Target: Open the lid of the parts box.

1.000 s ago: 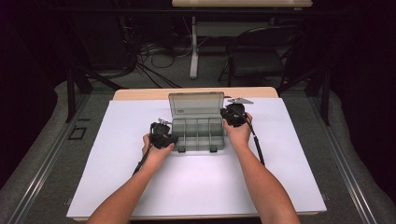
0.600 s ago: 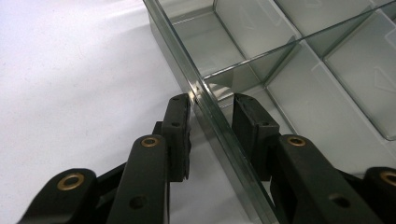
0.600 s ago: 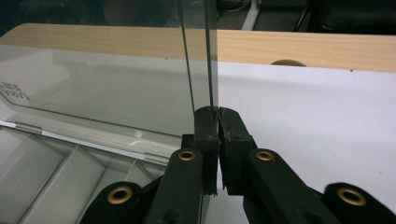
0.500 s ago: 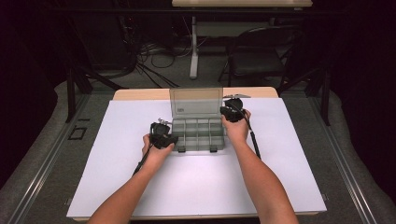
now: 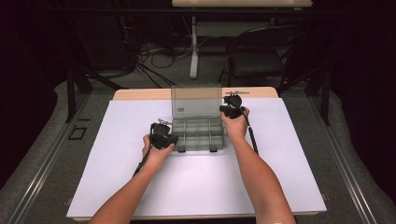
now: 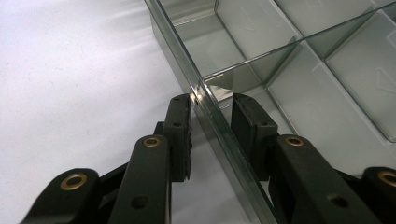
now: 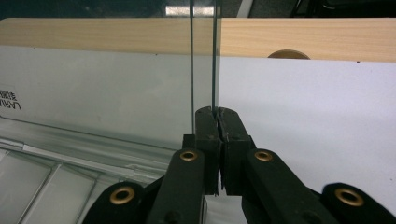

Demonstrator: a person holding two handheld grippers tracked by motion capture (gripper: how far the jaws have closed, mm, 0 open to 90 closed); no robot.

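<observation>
Clear plastic compartment organizer box (image 5: 198, 134): sits near the middle of the white table cover (image 5: 116, 177), slightly toward 12 o'clock of centre, its tray divided into a grid of open cells; two dark latches show on its 6 o'clock wall. Lid (image 5: 196, 100): transparent, raised to roughly upright along the 12 o'clock edge of the tray, with a small printed label at its lower left corner. Left gripper (image 5: 170, 139): at the 9 o'clock side of the tray, held in the person's left hand (image 5: 156, 149); in the left gripper view its jaws straddle the tray's clear side wall (image 6: 210, 107), one outside and one inside, at a narrow gap, with the outer pad touching the wall and contact by the inner pad unclear. Right gripper (image 7: 216, 114): at the lid's 3 o'clock edge, jaws pressed together on that thin edge (image 7: 214, 56). Wooden table edge (image 5: 140, 94): exposed beyond the white cover at 12 o'clock.
</observation>
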